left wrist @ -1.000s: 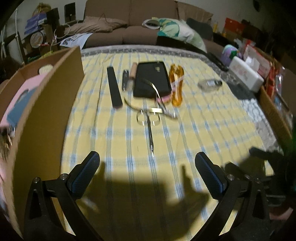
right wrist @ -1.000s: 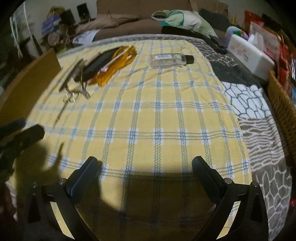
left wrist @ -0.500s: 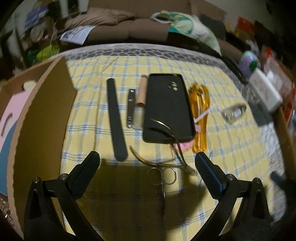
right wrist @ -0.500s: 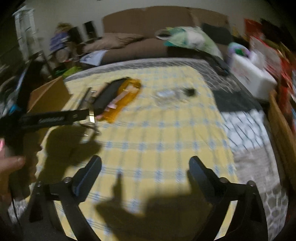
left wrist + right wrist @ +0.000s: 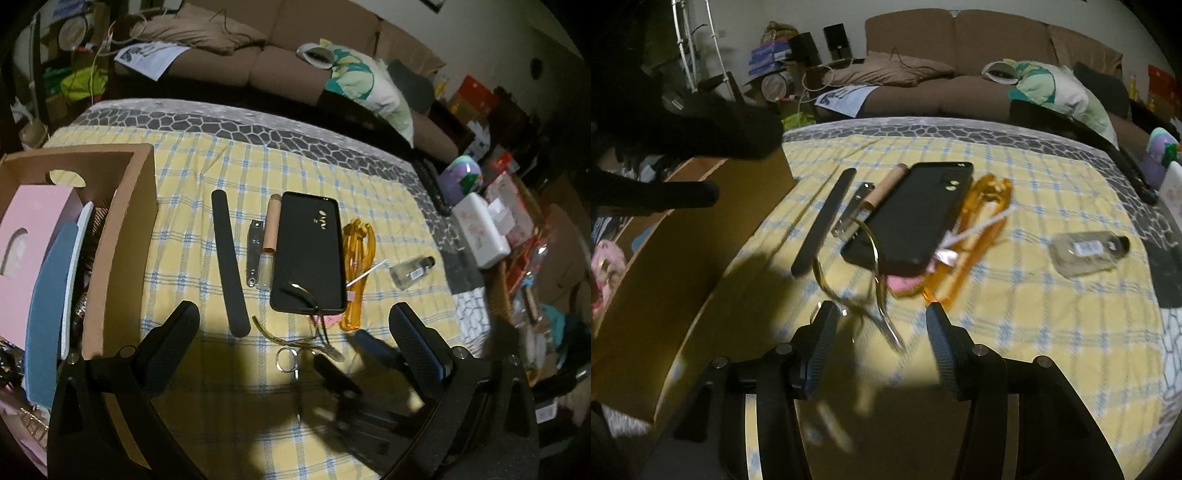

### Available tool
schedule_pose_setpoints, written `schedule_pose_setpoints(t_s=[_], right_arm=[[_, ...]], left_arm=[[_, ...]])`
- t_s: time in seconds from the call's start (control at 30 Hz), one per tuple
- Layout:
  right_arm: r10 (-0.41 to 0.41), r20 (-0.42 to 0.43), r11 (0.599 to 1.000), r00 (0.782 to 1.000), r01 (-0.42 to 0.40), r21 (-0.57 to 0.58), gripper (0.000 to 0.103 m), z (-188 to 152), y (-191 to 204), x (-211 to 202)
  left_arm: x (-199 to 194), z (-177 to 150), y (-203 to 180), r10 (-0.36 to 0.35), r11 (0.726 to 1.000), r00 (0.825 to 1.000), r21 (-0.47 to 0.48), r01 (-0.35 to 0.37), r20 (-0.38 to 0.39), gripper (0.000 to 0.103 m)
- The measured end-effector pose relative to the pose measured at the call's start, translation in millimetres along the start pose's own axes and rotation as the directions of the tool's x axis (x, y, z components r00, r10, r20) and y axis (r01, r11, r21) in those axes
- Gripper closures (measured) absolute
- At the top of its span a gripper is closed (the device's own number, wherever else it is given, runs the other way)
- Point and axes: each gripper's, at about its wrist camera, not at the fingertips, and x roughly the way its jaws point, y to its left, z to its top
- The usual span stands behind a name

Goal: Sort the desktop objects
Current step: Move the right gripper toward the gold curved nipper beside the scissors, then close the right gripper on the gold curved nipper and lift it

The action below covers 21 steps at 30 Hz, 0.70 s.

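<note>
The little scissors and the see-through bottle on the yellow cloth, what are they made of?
The little scissors look like shiny metal: thin, silvery, with light glinting on the finger loops. The see-through bottle looks like clear glass or clear plastic, which one I cannot tell; the checked cloth shows through it. Its dark cap looks like plastic.

It was a lived-in home, a cluttered living room by the look of it. A brown sofa (image 5: 960,48) ran along the back wall with a rumpled blanket (image 5: 886,70) and a floral pillow (image 5: 1056,92) on it. The desk (image 5: 369,155) wore a yellow checked cloth (image 5: 207,177), with boxes (image 5: 476,96) and household clutter piled around the edges.
</note>
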Motion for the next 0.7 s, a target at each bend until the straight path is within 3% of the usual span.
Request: schedule_pose_setpoints(t_s=[0.23, 0.37, 0.47, 0.53, 0.6, 0.63, 0.7], right_arm=[[-0.025, -0.034, 0.999, 0.999, 0.024, -0.046, 0.049, 4, 14, 20], [-0.068, -0.060, 0.992, 0.996, 0.061, -0.107, 0.031, 5, 26, 29], [-0.106, -0.073, 0.985, 0.992, 0.095, -0.143, 0.027, 5, 35, 34], [-0.110, -0.077, 0.986, 0.991, 0.099, -0.131, 0.031, 8, 34, 37], [-0.103, -0.069, 0.989, 0.992, 0.095, -0.110, 0.054, 9, 32, 37], [-0.088, -0.065, 0.992, 0.994, 0.081, -0.098, 0.070, 10, 30, 36], [-0.065, -0.070, 0.996, 0.995, 0.060, -0.072, 0.080, 11, 26, 33]], left_arm=[[5, -4, 5, -0.047, 0.998, 0.999, -0.040, 0.046, -0.021, 0.000], [2, -4, 9, -0.073, 0.995, 0.997, -0.077, 0.071, -0.027, 0.000], [-1, -4, 13, -0.107, 0.987, 0.994, -0.124, 0.103, -0.025, 0.000], [-4, -3, 18, -0.132, 0.978, 0.991, -0.166, 0.126, -0.025, 0.000], [-7, -1, 23, -0.160, 0.967, 0.987, -0.204, 0.151, -0.025, 0.000], [-8, -1, 24, -0.166, 0.964, 0.986, -0.215, 0.157, -0.027, 0.000], [-10, 0, 27, -0.171, 0.960, 0.985, -0.229, 0.160, -0.030, 0.000]])
